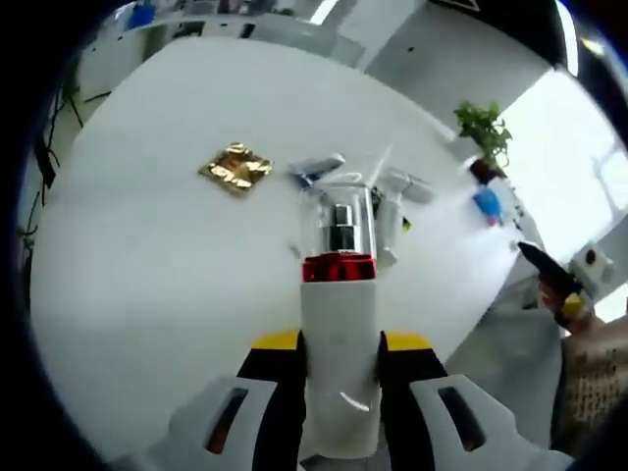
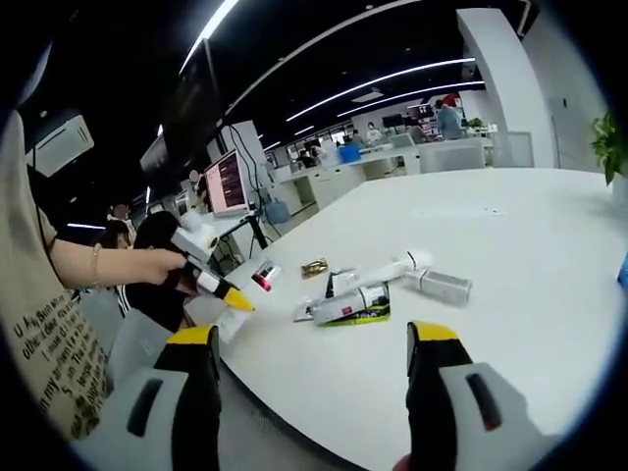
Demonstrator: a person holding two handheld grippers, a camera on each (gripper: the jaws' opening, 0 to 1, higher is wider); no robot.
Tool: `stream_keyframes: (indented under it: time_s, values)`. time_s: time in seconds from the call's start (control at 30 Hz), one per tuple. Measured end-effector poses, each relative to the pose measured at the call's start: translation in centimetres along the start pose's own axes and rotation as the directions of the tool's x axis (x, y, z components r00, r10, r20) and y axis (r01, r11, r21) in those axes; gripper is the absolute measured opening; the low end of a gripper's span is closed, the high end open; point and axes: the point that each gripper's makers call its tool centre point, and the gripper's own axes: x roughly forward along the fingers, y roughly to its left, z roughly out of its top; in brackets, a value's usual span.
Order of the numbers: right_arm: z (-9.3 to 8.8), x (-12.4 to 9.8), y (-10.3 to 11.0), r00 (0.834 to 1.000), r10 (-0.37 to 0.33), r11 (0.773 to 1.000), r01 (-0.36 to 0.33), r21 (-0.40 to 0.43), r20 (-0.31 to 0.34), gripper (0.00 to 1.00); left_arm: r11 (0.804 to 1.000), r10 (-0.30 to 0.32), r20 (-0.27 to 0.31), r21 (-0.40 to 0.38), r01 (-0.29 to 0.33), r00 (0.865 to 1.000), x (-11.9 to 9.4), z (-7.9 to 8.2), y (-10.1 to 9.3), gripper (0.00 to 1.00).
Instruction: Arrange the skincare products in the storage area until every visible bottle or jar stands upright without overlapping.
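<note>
**White table, skincare lot: one bottle in hand, the rest lying down**

White laminate table (image 1: 147, 245), broad and mostly bare, seen from beside it.

Item 1. Gold foil sachet (image 1: 235, 168), flat on the table, left of the main cluster and apart from it.

Item 2. White bottle (image 1: 340, 353) with a red collar and clear cap, clamped between the jaws of the left gripper (image 1: 340, 368) and pointing along them toward the cluster. It was held above the table near the front edge, not set down.

Item 3. Cluster of tubes and bottles (image 2: 383, 289) near the table's middle, lying on their sides, some touching or overlapping; the exact count could not be told.

Item 4. Right gripper (image 2: 314, 392), jaws spread wide with nothing between them, held off the near edge and aimed at the cluster.

Item 5. Potted plant (image 1: 483, 132) and a small blue object (image 1: 488, 204) at the far right edge.

Step in hand, as judged: standing the first bottle. The next move called for lowering it base-down onto bare table, then letting go without tipping it.

Room: generous open surface left of and in front of the cluster. The near edge sat close under both grippers, so placement well inboard looked safer.
</note>
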Motion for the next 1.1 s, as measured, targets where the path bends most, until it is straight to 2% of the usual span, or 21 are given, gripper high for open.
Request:
stream_keyframes:
  time_s: [0.03, 0.13, 0.2, 0.3, 0.43, 0.47, 0.6, 0.7, 0.73, 0.77, 0.8, 0.87, 0.9, 0.93, 1.0, 1.1]
  values:
    - [0.2, 0.1, 0.1, 1.000, 0.007, 1.000, -0.007, 0.005, 0.006, 0.79, 1.000, -0.027, 0.028, 0.010, 0.026, 0.999, -0.2, 0.4, -0.7, 0.24]
    - [0.8, 0.2, 0.6, 0.999, 0.026, 0.999, -0.027, 0.022, 0.028, 0.79, 0.997, -0.073, 0.073, -0.026, 0.075, 0.995, -0.6, 1.0, -2.1, 0.24]
    - [1.2, 0.2, 0.9, 0.998, 0.047, 0.998, -0.048, 0.028, 0.042, 0.78, 0.991, -0.121, 0.124, -0.034, 0.126, 0.985, -0.9, 1.6, -3.6, 0.24]
    - [2.2, 0.3, 1.8, 0.993, 0.093, 0.994, -0.097, 0.046, 0.071, 0.77, 0.978, -0.202, 0.187, -0.021, 0.210, 0.961, -1.3, 2.6, -6.1, 0.24]
    - [3.4, 0.4, 3.0, 0.983, 0.157, 0.985, -0.163, 0.055, 0.095, 0.73, 0.954, -0.287, 0.255, -0.010, 0.300, 0.923, -1.9, 3.8, -9.1, 0.24]
    - [3.7, 0.5, 3.3, 0.979, 0.177, 0.981, -0.184, 0.060, 0.099, 0.72, 0.944, -0.314, 0.275, -0.014, 0.331, 0.909, -2.1, 4.2, -10.1, 0.24]
    - [4.2, 0.8, 5.4, 0.946, 0.310, 0.944, -0.319, 0.087, 0.097, 0.64, 0.907, -0.404, 0.330, 0.024, 0.420, 0.853, -2.8, 5.4, -13.2, 0.24]
    - [4.9, 1.2, 6.1, 0.931, 0.355, 0.930, -0.361, 0.069, 0.089, 0.66, 0.881, -0.456, 0.353, 0.050, 0.470, 0.817, -3.4, 6.0, -15.1, 0.24]
    - [5.2, 1.3, 6.2, 0.926, 0.364, 0.926, -0.372, 0.069, 0.097, 0.66, 0.879, -0.461, 0.355, 0.053, 0.474, 0.814, -3.4, 6.0, -15.2, 0.24]
    - [5.5, 1.3, 6.3, 0.921, 0.374, 0.922, -0.382, 0.068, 0.105, 0.65, 0.869, -0.479, 0.354, 0.064, 0.490, 0.803, -3.5, 6.0, -15.9, 0.24]
    - [6.2, 1.3, 6.5, 0.908, 0.397, 0.907, -0.410, 0.093, 0.134, 0.65, 0.867, -0.484, 0.357, 0.067, 0.494, 0.799, -3.6, 6.1, -16.2, 0.24]
    - [7.0, 1.3, 6.5, 0.898, 0.407, 0.893, -0.430, 0.134, 0.170, 0.66, 0.858, -0.501, 0.353, 0.083, 0.507, 0.790, -3.6, 6.1, -16.9, 0.24]
    - [7.9, 1.3, 6.3, 0.884, 0.419, 0.876, -0.454, 0.165, 0.208, 0.66, 0.856, -0.507, 0.349, 0.096, 0.508, 0.788, -3.6, 6.0, -17.3, 0.24]
    - [8.3, 1.2, 6.2, 0.878, 0.425, 0.870, -0.464, 0.169, 0.222, 0.67, 0.854, -0.511, 0.348, 0.106, 0.509, 0.786, -3.7, 6.0, -17.5, 0.24]
    - [9.2, 1.4, 6.0, 0.866, 0.447, 0.855, -0.487, 0.176, 0.226, 0.67, 0.844, -0.532, 0.339, 0.139, 0.518, 0.776, -3.9, 5.9, -18.5, 0.24]
    - [10.2, 1.7, 6.2, 0.853, 0.477, 0.844, -0.512, 0.161, 0.213, 0.68, 0.819, -0.572, 0.331, 0.180, 0.545, 0.750, -4.5, 6.1, -20.1, 0.24]
